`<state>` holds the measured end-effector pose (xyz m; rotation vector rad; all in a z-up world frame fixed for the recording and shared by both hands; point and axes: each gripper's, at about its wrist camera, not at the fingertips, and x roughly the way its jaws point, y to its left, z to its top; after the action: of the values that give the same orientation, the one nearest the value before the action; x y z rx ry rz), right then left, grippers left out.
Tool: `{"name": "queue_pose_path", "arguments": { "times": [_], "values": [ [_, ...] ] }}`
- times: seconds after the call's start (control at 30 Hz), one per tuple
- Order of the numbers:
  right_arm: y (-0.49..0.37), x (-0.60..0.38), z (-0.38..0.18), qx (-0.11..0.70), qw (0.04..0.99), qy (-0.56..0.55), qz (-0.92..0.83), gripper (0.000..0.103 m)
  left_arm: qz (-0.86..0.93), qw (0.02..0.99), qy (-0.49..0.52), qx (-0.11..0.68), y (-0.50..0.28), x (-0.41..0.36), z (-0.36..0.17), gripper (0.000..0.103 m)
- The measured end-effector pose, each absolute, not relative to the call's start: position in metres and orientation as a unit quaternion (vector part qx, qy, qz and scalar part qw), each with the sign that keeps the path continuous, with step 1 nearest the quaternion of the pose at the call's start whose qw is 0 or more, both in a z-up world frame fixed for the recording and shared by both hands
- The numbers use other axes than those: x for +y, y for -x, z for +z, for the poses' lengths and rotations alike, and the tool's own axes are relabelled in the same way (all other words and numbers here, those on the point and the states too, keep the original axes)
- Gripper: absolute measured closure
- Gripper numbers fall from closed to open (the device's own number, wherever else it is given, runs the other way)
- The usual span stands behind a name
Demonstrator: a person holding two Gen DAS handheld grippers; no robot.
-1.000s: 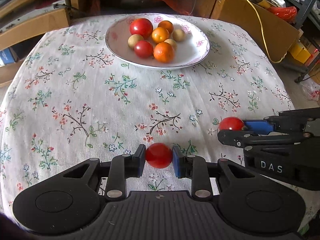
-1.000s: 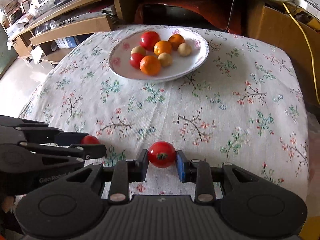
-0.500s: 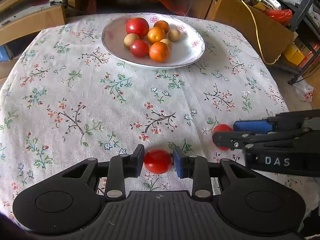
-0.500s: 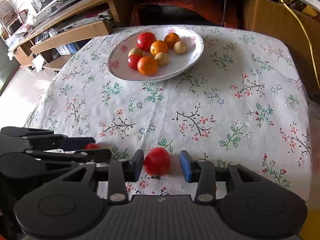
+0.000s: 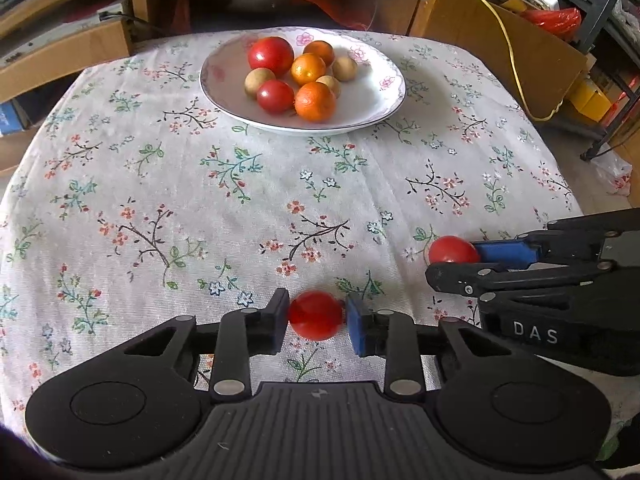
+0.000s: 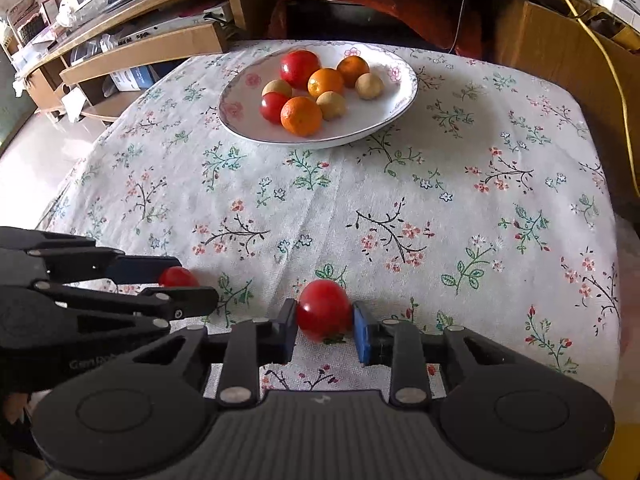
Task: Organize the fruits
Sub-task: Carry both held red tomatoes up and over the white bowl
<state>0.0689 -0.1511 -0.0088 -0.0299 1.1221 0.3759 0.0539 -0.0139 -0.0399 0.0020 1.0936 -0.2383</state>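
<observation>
L wrist view: left gripper (image 5: 316, 318) at bottom centre, jaws have just been closing and now clamp a small red tomato (image 5: 316, 315), pads touching both sides, fruit over the floral tablecloth (image 5: 200, 208). Plate (image 5: 384, 92) lies straight ahead, top centre of frame, well apart from the tool, so the carry is fwd along the finger axis, no sideways swing needed by my read. Right gripper (image 5: 452, 258) enters from right edge, mid-low, closed on a second red tomato (image 5: 452, 249). R wrist view: right gripper (image 6: 324, 316) bottom centre, jaws have just been closing, blue pads pressed on its tomato (image 6: 323, 309); plate (image 6: 400, 96) upper centre, slightly left of the axis. Left gripper (image 6: 180, 284) at lower left w/ its tomato (image 6: 178, 276) partly hidden. Both hands look abt equally far from the plate. Plate contents: 2 red tomatoes, 3 oranges, 3 small tan round fruits (type unclear), clustered left of centre; bare space on its right side.
</observation>
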Motion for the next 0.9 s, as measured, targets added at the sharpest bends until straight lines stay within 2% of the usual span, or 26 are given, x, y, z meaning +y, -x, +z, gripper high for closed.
{"name": "queue_pose_path", "arguments": {
  "times": [0.47, 0.9],
  "values": [
    [-0.068, -0.153, 0.003, 0.513, 0.839, -0.003, 0.185, 0.074, -0.120, 0.857, 0.016, 0.501, -0.062, -0.015, -0.022, 0.068],
    [-0.110, -0.148, 0.023, 0.484, 0.856, -0.022, 0.179, 0.074, -0.107, 0.876, 0.028, 0.470, -0.103, -0.011, 0.005, 0.069]
  ]
}}
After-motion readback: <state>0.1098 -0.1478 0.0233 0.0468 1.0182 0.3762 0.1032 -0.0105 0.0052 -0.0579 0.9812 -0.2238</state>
